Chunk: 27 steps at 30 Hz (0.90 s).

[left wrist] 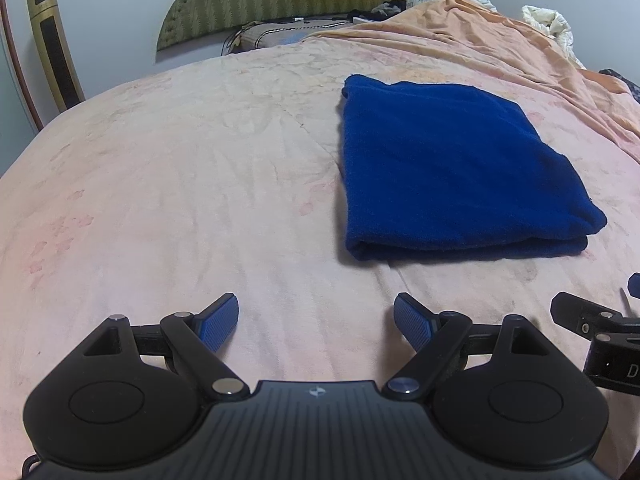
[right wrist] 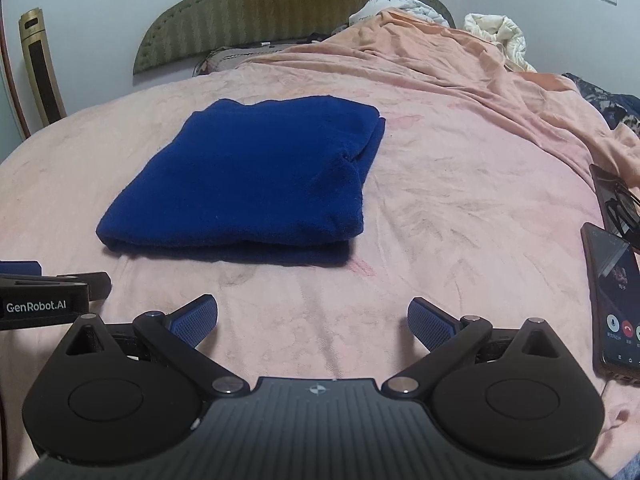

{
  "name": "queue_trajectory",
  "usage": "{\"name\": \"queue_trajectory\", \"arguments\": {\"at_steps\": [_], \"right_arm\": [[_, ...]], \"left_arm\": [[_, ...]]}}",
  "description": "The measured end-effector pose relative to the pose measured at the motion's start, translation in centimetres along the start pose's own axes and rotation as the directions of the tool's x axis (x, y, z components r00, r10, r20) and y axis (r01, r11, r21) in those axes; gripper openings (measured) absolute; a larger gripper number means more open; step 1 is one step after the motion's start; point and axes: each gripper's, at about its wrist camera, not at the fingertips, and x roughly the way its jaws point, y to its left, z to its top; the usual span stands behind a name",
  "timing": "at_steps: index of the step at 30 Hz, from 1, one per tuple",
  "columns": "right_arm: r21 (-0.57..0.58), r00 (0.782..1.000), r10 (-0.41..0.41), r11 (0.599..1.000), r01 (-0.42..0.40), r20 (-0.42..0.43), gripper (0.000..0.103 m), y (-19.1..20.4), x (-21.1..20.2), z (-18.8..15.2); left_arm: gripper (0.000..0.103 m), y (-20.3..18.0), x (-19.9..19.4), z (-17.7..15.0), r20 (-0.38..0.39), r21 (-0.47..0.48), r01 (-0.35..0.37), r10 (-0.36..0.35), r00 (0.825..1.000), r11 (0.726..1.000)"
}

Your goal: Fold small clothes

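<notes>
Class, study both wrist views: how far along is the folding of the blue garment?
Done: the blue garment lies folded in a neat layered rectangle on the pink bedsheet. In hand: nothing; the left gripper and right gripper are open, short of it. Left: apparently nothing; no other unfolded small clothes are clearly visible.

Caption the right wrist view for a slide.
Open right gripper facing a folded blue cloth on a pink bed, phone alongside.

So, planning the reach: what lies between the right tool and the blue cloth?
Only bare pink bedsheet, as the right wrist view shows; nothing lies between the open right tool and the folded blue cloth.
</notes>
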Motion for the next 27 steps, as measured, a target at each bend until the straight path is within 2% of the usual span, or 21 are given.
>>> {"name": "queue_trajectory", "arguments": {"at_steps": [6,27], "right_arm": [[-0.003,1.0,0.0,1.0,0.0,0.003,0.103,-0.02,-0.09,0.04],[0.001,1.0,-0.008,1.0,0.008,0.005,0.103,0.32,-0.19,0.35]], "left_arm": [[0.085,0.4,-0.05,0.07,-0.004,-0.02,0.013,-0.013,1.0,1.0],[0.085,-0.02,-0.54,0.22,0.002,-0.004,0.0,0.0,1.0,1.0]]}}
